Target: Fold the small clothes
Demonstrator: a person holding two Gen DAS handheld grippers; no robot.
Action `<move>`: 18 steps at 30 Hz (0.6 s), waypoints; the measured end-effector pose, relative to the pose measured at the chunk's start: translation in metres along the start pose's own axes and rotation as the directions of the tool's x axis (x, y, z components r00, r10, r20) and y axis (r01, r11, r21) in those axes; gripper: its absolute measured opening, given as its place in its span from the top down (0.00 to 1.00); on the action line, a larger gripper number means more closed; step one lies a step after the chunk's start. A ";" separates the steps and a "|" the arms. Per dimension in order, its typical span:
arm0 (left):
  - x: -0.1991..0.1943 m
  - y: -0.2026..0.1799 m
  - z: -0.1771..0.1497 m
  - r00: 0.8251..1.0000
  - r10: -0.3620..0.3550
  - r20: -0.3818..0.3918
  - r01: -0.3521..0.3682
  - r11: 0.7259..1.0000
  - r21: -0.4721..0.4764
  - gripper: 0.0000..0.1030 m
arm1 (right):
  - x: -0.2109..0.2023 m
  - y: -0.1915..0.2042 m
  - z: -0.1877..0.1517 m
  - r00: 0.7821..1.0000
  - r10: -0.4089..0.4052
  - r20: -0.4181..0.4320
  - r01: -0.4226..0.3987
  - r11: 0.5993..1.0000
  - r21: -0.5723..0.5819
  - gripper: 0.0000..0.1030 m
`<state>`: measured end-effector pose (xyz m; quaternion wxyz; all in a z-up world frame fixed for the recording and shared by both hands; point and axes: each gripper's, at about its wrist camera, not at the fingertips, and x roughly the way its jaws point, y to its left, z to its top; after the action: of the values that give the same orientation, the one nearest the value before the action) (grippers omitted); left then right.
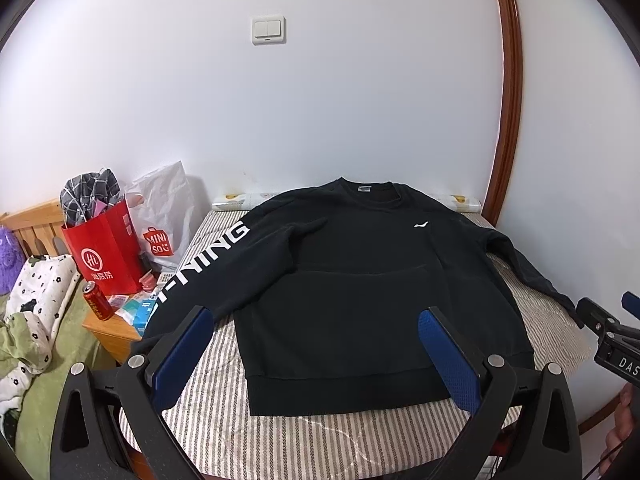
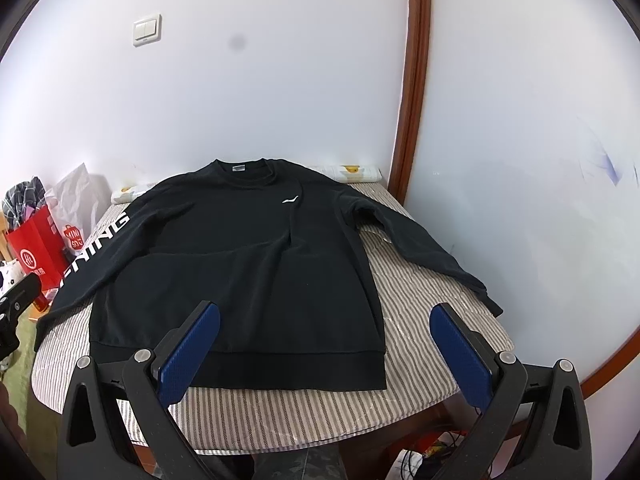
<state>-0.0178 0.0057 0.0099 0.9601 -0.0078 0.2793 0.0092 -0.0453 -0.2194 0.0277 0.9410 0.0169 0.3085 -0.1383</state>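
A black long-sleeved sweatshirt (image 1: pixel 360 292) lies flat, front up, on a striped padded table (image 1: pixel 208 408), collar toward the wall, both sleeves spread out. White lettering runs down its left sleeve (image 1: pixel 200 264). It also shows in the right wrist view (image 2: pixel 240 272) on the table (image 2: pixel 420 340). My left gripper (image 1: pixel 316 316) is open and empty, held above the hem. My right gripper (image 2: pixel 324 312) is open and empty, above the hem's right corner. Its body shows at the right edge of the left wrist view (image 1: pixel 608 332).
To the left stand a red paper bag (image 1: pixel 104 256) with clothes, a white Miniso bag (image 1: pixel 164 216), a red can (image 1: pixel 96 300) on a wooden nightstand (image 1: pixel 112 332), and a bed with bedding (image 1: pixel 32 320). A white wall and brown door frame (image 1: pixel 508 92) lie behind.
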 end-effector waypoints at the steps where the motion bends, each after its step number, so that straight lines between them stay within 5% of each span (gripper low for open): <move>1: 0.001 0.000 0.001 1.000 -0.002 -0.002 0.002 1.000 -0.001 0.00 | -0.001 0.000 -0.001 1.000 0.001 0.000 -0.001 1.000 0.001 0.00; 18: 0.002 0.008 0.001 1.000 -0.001 0.003 0.001 1.000 -0.015 0.00 | -0.002 0.003 -0.003 1.000 0.006 0.006 -0.006 1.000 -0.004 0.00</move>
<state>-0.0158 0.0133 0.0102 0.9604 -0.0149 0.2779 0.0107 -0.0474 -0.2157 0.0262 0.9423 0.0154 0.3059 -0.1348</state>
